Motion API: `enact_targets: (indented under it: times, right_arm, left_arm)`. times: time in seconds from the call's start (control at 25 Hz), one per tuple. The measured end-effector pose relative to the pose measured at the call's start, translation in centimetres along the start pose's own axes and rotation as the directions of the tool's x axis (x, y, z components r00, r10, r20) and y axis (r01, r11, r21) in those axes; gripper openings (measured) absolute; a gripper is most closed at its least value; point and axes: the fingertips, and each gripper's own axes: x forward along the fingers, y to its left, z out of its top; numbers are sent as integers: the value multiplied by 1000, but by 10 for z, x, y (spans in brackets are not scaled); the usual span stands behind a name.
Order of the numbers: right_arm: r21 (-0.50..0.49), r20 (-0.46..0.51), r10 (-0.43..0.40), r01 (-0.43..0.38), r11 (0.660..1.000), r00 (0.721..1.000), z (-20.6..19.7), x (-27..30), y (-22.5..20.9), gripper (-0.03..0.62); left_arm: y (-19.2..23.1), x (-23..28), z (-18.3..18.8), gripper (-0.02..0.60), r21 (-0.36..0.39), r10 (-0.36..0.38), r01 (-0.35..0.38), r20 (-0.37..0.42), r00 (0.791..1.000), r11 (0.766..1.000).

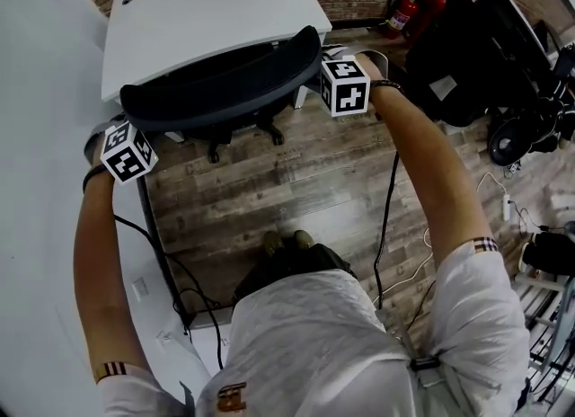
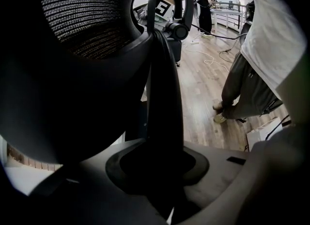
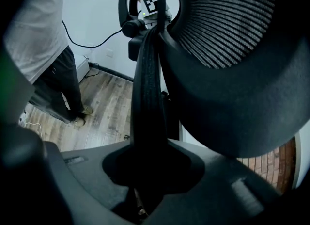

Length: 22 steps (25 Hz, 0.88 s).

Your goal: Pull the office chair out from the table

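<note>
Office chair (image 1: 225, 92) sits tucked against the near edge of the white table (image 1: 207, 11), its seat under the top and its curved back stretched between the two tools. The left tongs (image 2: 160, 170) are clenched on the hard black rim (image 2: 162, 98) at the back's left end. The right tongs (image 3: 150, 175) are clamped the same way on the rim at the right end, with that narrow frame running up between each pair of jaws.

The rim looks stiff and gives a firm hold. The mesh (image 3: 227, 20) just inside it is soft and would only sag, so the frame is the place to grip. A chair on a star-shaped base (image 1: 243, 132) should be fairly heavy but probably rolls freely, and it may swivel if one side is pulled harder than the other.

Behind the tongs, toward the person, the wooden floor (image 1: 296, 190) is open. A black cable (image 1: 388, 217) trails down beside the right arm, a table leg (image 1: 301, 96) stands just beside the right tongs, and a white wall (image 1: 36, 137) runs close along the left.
</note>
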Motion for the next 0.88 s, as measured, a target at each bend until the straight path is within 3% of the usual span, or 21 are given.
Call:
enact_targets:
  times: [0.88]
  right_arm:
    - [-16, 10, 1, -1, 1000, 1000, 55, -82, 165, 94]
  left_arm:
    - [-182, -83, 6, 100, -29, -5, 4, -17, 1000, 1000]
